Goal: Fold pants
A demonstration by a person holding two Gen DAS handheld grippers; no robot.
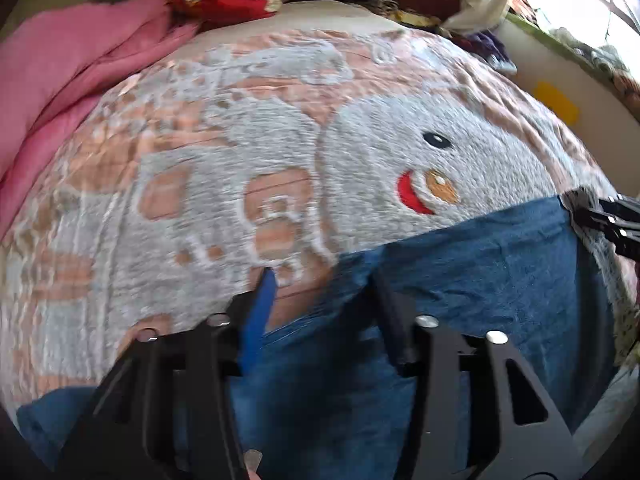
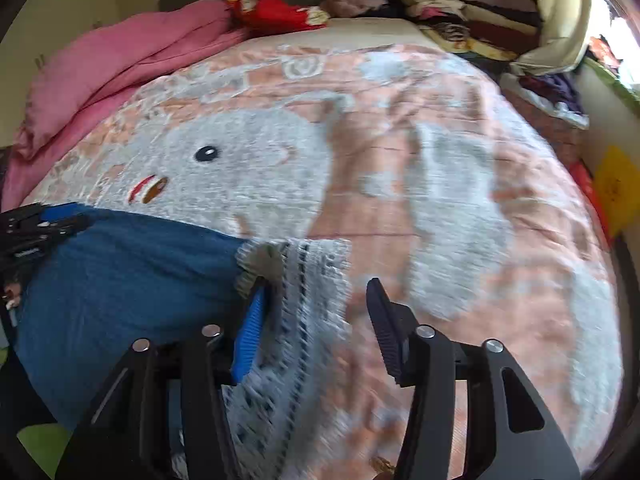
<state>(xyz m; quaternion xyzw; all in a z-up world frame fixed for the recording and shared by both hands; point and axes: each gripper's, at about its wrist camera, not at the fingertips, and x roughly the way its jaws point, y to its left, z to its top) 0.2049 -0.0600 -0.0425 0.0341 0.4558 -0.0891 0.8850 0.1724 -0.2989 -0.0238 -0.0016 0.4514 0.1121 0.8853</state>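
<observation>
Blue denim pants [image 1: 460, 280] flat on a bed, on top of a fuzzy grey-and-peach blanket [image 1: 280, 140] with a cartoon animal face. Far edge of pants running straight across the blanket, just below the animal's red mouth. Lace-trimmed white hem [image 2: 308, 280] at the pants' right end, seen in right wrist view.

Left gripper [image 1: 320, 276]: jaws apart, hovering at the far left corner of the pants. Blue finger pad [image 1: 260, 312] over the blanket just beside the denim edge, black finger over the denim. Pads not pressing cloth; nothing clamped.

Right gripper [image 2: 316, 284]: jaws apart, over the lace hem. Blue pad [image 2: 250, 332] at the border of denim and lace, black pad [image 2: 384, 320] over the blanket beyond the lace. No pinch visible; fabric lying loose between the fingers.

Each gripper visible in the other's view at the opposite end of the pants' far edge.

Pink quilt [image 2: 100, 76] bunched along the left side of bed. Red cloth [image 2: 276, 12] and stacked folded clothes [image 2: 472, 8] at the far end. Both views slightly motion-blurred.
</observation>
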